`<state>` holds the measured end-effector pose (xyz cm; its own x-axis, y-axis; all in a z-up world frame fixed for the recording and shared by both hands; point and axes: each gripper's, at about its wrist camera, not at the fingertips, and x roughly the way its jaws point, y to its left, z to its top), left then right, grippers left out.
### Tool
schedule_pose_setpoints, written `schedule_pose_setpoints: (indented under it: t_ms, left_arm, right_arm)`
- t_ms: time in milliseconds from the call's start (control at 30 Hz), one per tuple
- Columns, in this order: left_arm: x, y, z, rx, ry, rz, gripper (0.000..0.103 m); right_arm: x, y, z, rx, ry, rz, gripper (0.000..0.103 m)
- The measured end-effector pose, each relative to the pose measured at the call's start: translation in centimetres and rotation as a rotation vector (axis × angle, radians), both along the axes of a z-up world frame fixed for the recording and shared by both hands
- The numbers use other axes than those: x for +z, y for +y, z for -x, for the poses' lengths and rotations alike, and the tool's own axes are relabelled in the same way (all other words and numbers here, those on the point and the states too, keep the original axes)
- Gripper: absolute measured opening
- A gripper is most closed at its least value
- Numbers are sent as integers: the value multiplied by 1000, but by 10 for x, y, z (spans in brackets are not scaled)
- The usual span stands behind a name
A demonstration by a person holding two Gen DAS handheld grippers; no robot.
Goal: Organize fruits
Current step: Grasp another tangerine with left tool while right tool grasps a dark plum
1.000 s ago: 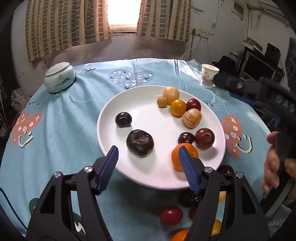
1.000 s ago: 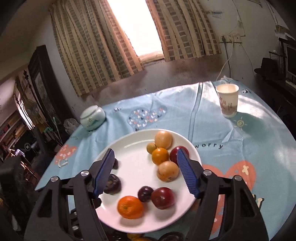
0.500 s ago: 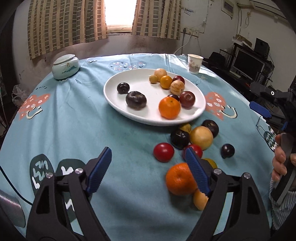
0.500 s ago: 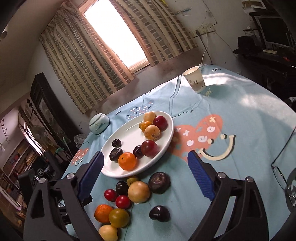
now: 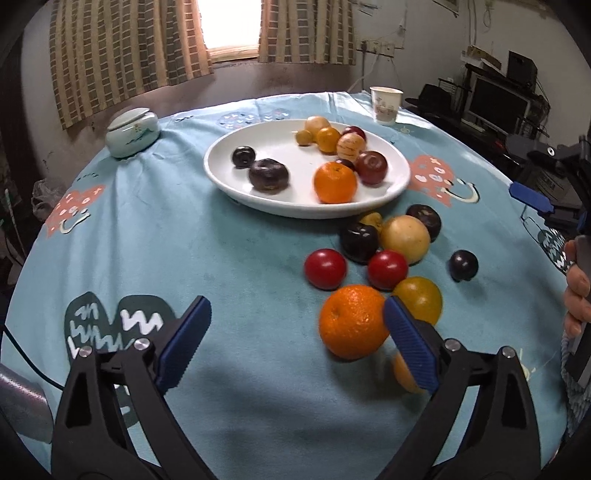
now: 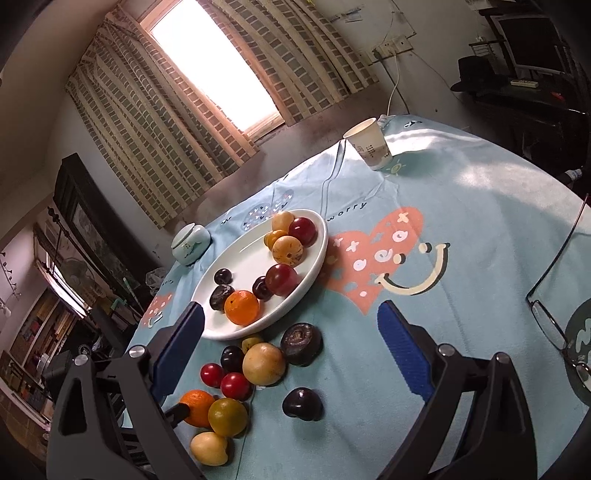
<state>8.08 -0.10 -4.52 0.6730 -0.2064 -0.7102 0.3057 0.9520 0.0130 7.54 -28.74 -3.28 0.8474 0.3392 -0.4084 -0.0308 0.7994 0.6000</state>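
Sorting is partly done: the white plate (image 5: pixel 400 177) at 12 o'clock from my left gripper (image 5: pixel 295 343) holds nine fruits, while roughly ten loose fruits (image 5: pixel 404 238) lie clustered on the cloth at 1 o'clock. My left gripper's jaws have just been opening and, like my right gripper (image 6: pixel 290 347), stand wide apart on nothing; the loose orange (image 5: pixel 352 321) sits just beside the left one's right finger. Surface is a round table under a teal printed tablecloth (image 5: pixel 184 251), with a lidded ceramic jar (image 5: pixel 132 132) at 10 o'clock, a paper cup (image 5: pixel 385 105) at 1 o'clock, spectacles (image 6: pixel 550 317) near the right edge, and a curtained window (image 5: pixel 229 22) behind.

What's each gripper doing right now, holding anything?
Left gripper: open, jaws just opened wider, holding nothing; an orange sits beside its right finger.
Right gripper: open, holding nothing.
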Motion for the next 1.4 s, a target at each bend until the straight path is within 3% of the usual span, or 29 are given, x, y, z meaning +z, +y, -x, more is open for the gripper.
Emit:
schedule_pose_setpoints:
  t_ms: [100,167,233,433,567,767,833,900,1000,1200,1300,1400]
  left_arm:
    - [4,32,-3,129,-10,22,95]
    - [7,51,-2,152,0,99,95]
    - [7,55,-1,143,4,112,95]
    - [-4,26,5,66,-3,-20,95]
    - [-2,34,0,72,3,29,94]
    - [-3,18,4,9,-13,-11,94]
    - [-2,15,5,-3,-24,-17,89]
    - [-5,14,3,-12,-4,-15,66]
    - [-11,14,-4,-19,46,-1,53]
    - [-16,2,-6,-42,56,-32,53]
    - [-19,-2,-10,-36,60,-59,48]
    - [-18,2,-11,-30,69,-34,47]
  right_arm:
    - [0,-1,1,5,-2,-10,95]
    - [1,2,0,19,-2,-1,95]
    - [1,6,0,30,-3,15,95]
    - [1,7,0,23,6,21,95]
    - [0,8,-1,32,9,28,95]
    - [-1,10,-3,40,18,36,95]
    - [-1,11,-3,41,19,38,95]
    - [-1,13,-3,45,21,43,95]
    - [-2,15,-3,49,26,52,95]
    - [-2,19,-4,60,34,68,95]
    - [-4,25,-4,70,41,94,95]
    - [-9,34,-3,89,66,142,95]
